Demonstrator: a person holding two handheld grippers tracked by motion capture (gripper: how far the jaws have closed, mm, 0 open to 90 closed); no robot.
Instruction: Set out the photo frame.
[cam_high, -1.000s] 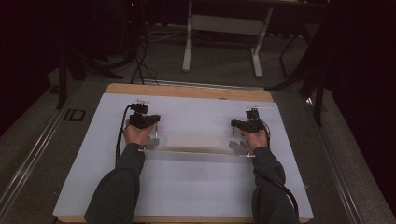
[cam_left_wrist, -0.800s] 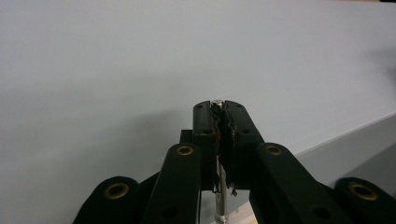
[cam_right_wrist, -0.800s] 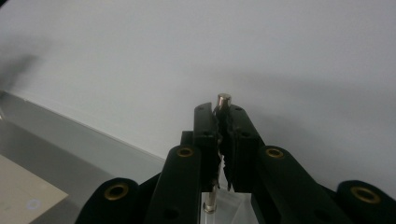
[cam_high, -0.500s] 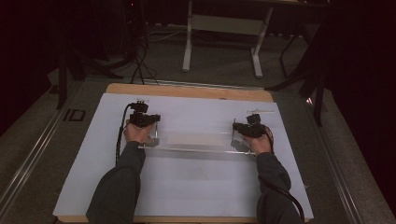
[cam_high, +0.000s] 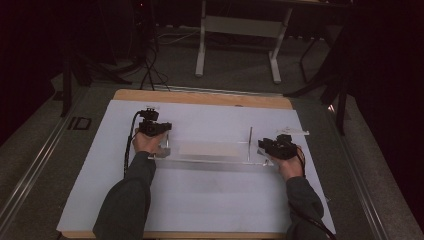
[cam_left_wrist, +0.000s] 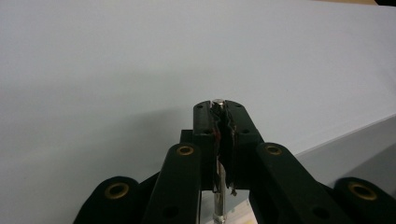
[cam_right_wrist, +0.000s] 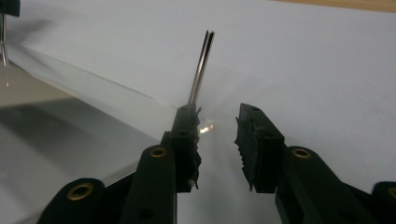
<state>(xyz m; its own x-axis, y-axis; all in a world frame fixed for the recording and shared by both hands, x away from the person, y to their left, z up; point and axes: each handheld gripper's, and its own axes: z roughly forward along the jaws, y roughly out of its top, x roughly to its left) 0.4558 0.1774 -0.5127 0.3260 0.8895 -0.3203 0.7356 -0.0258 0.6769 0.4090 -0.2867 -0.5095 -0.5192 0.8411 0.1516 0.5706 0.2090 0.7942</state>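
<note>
Left gripper (cam_high: 154, 128) clamped on the left metal post (cam_left_wrist: 217, 103) of a clear plate (cam_high: 210, 159). Right gripper (cam_right_wrist: 217, 122) open; right post (cam_right_wrist: 200, 70) upright just left of the gap, touching its left jaw.

The only readable marking is "ID" on the dark floor strip (cam_high: 80, 123) left of the table (cam_high: 200, 97).

We counted two grippers, a left gripper (cam_high: 159, 131) and a right gripper (cam_high: 272, 146), each with two black jaws. We saw one clear flat plate (cam_high: 210, 161) on the one white table sheet (cam_high: 200, 195), and two thin metal rods stood on it, a left rod (cam_left_wrist: 218, 103) and a right rod (cam_high: 249, 144).
</note>
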